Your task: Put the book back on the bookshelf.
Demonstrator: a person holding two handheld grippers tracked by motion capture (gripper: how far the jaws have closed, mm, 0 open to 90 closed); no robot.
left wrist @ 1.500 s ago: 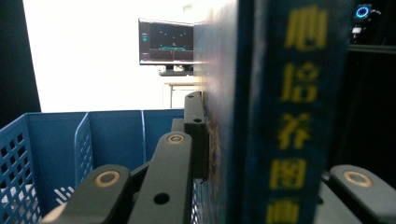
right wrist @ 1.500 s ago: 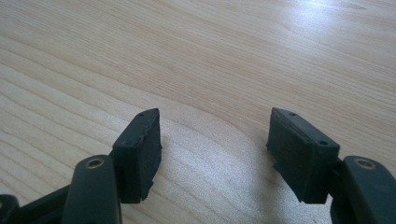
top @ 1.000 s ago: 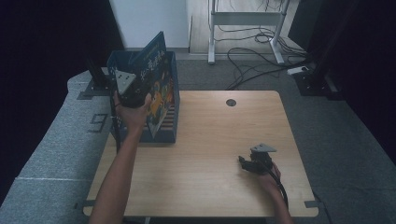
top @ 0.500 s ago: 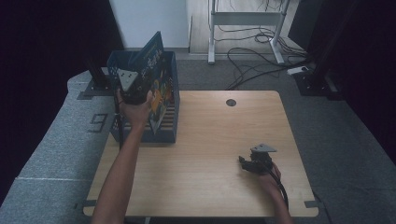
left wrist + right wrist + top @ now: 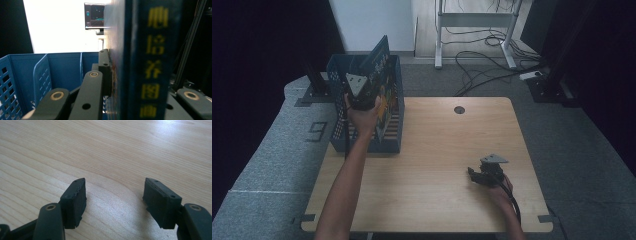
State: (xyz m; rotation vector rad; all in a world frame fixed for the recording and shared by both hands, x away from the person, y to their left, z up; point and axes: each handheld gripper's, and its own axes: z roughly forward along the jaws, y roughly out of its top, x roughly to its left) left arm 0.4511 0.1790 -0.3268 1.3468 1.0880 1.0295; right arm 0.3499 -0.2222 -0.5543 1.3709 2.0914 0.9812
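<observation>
While the left hand-held gripper (image 5: 362, 92) clamps a dark blue book (image 5: 140, 60) upright over the blue basket (image 5: 362, 142) at upper left of the high view, the right hand-held gripper (image 5: 115, 195) rests open on the desk (image 5: 437, 150) at lower right.

grippers: black | fingers (image 5: 75, 195): ribbed pads | top plates: grey, three-cornered | forearms: bare

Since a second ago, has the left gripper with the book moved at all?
Yes. The left gripper, shut on the book, has slid slightly toward the blue basket's far wall, lowering the book into it.
</observation>
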